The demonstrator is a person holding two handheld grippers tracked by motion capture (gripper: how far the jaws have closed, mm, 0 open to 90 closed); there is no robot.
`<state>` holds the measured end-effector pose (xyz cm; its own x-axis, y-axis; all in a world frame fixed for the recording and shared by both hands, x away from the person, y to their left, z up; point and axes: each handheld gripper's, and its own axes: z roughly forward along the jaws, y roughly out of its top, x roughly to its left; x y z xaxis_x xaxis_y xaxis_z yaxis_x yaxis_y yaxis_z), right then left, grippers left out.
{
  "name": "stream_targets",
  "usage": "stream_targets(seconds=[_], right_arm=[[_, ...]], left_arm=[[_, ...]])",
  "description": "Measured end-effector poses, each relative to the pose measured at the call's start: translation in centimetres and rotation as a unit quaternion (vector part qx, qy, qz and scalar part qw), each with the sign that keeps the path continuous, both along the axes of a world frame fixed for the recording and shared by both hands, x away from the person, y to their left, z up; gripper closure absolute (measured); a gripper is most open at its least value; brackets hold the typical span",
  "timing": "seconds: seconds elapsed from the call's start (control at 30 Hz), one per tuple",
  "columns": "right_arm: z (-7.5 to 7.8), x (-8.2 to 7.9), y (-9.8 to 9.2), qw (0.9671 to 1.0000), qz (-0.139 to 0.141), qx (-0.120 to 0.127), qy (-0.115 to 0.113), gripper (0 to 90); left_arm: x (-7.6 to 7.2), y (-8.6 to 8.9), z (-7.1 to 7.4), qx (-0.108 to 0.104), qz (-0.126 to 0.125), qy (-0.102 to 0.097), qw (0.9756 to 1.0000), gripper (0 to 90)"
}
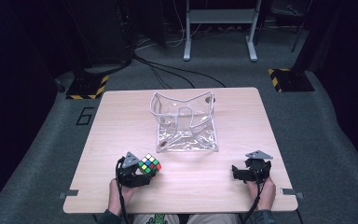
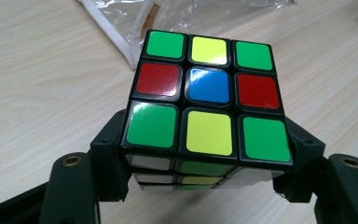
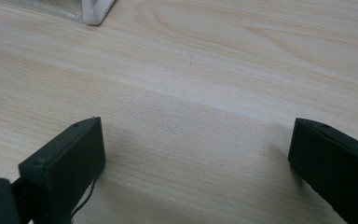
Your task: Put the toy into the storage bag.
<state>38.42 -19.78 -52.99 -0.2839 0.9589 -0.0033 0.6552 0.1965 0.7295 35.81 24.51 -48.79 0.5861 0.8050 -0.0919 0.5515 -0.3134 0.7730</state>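
Both grippers near table (image 1: 261, 116) front edge.

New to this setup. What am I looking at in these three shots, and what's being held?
There is no robot arm here. A person sits at a wooden table and holds a hand-operated two-jaw gripper in each hand.

The high view is from a fixed camera above, looking down on the table. There the left gripper is at the lower left and the right gripper at the lower right.

The other two pictures come from cameras mounted on the grippers, looking along their black jaws.

In the left gripper view the jaws are clamped on the sides of a colour puzzle cube.

In the right gripper view the jaws stand wide apart with bare table between them.

A clear plastic pouch with white edging stands open mid-table.
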Motion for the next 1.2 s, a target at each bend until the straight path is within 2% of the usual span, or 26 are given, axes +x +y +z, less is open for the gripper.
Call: stream_targets(seconds=[0.2,0.93,1.2], right_arm=[[0.0,0.0,0.0,1.0,0.0,0.001,0.001,2.8],[0.0,0.1,-0.1,0.9999,-0.01,0.002,0.002,2.4],[0.0,0.3,-0.1,0.9999,-0.013,0.0,0.007,0.0]], left_arm=[[0.6,0.2,1.0,-0.001,0.002,-0.01,0.9999,33.4],[1.8,0.8,3.2,-0.006,-0.005,-0.023,0.9997,33.5],[2.4,0.9,4.3,0.001,-0.01,-0.027,0.9996,33.4]])
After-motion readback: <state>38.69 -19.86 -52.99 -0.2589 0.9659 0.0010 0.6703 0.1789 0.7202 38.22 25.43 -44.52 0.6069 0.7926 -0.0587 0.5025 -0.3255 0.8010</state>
